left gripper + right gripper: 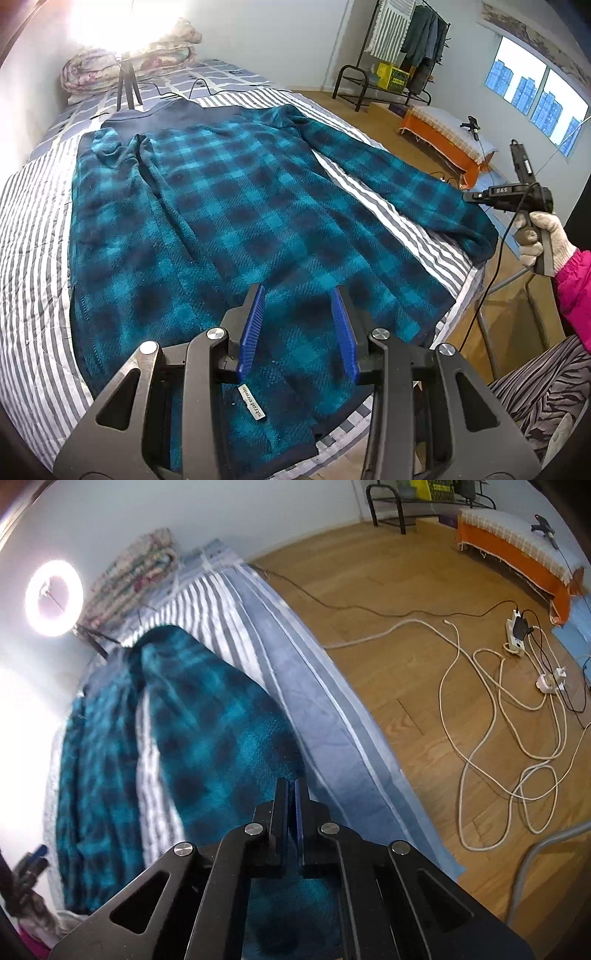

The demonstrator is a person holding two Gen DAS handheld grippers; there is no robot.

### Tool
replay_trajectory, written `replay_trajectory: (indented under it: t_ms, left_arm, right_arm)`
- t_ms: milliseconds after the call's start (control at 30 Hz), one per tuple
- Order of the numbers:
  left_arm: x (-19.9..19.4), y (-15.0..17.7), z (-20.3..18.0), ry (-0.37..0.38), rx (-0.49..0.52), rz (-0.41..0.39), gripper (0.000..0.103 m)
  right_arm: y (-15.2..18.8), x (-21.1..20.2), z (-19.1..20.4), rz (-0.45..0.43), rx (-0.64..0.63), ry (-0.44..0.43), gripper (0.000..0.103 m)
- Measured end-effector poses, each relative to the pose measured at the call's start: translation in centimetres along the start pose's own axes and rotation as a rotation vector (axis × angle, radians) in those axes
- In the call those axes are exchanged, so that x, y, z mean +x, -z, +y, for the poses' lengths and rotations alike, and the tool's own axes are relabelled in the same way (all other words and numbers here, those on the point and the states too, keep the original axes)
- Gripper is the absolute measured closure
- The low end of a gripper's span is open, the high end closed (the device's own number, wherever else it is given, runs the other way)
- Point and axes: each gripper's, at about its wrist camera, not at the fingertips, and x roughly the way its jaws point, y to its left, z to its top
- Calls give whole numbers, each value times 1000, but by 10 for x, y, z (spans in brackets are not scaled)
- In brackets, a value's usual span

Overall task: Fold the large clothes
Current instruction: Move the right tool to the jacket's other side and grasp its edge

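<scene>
The plaid fleece jacket [229,221] lies spread across the bed [33,266]. The right tool [293,794] pinches the sleeve cuff at the bed's edge; thick fleece could slip free. The left tool [297,332] hovers wide above the hem.

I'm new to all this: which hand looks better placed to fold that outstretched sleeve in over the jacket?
Probably the right. The right gripper sits at the sleeve cuff, jaws closed, apparently on the fabric. The left gripper hovers open over the plaid jacket hem, far from it.
</scene>
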Motion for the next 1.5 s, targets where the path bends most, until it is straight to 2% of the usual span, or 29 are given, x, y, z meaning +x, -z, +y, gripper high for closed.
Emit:
replay_trajectory:
  t_ms: [167,267,367,467,633,800,867,967,1033,1167,1233,1267,1300,1333,1433,1500]
  left_arm:
    - [-4,-3,1,2,-8,-16,65]
    - [-7,-6,4,4,-22,-28,65]
    - [-11,-8,7,-1,-36,-41,65]
    - [-14,-8,13,-5,-65,-52,65]
    - [-20,-6,27,-12,-118,-62,65]
    - [-19,-1,37,-12,-168,-49,65]
    - [-18,2,39,-10,-175,-41,65]
    - [-16,4,41,-3,-185,-32,65]
    - [-14,6,41,9,-198,-23,65]
    - [-5,8,40,39,-218,5,65]
    - [-1,10,36,62,-227,23,65]
    - [1,11,33,79,-234,31,65]
    - [4,12,31,100,-241,44,65]
    - [7,13,27,120,-247,59,65]
    - [17,17,14,157,-241,100,65]
    - [27,20,6,179,-236,135,65]
  right_arm:
    - [0,-28,45,-64,-80,-65,101]
    - [9,-45,90,-95,-170,-131,101]
    - [22,-49,131,-87,-254,-208,101]
    - [42,-42,178,-44,-364,-275,102]
    - [93,-6,249,97,-554,-355,101]
    - [143,44,283,247,-709,-322,102]
    - [156,58,286,300,-739,-308,101]
    - [159,62,283,317,-760,-281,101]
    - [153,56,280,333,-736,-316,99]
    - [137,28,275,288,-701,-383,97]
    - [125,10,259,241,-650,-398,91]
    - [119,5,255,220,-629,-393,85]
    - [116,0,247,195,-605,-378,80]
    - [109,-4,232,171,-572,-353,79]
    - [97,6,196,175,-478,-292,78]
    - [95,20,174,222,-400,-288,78]
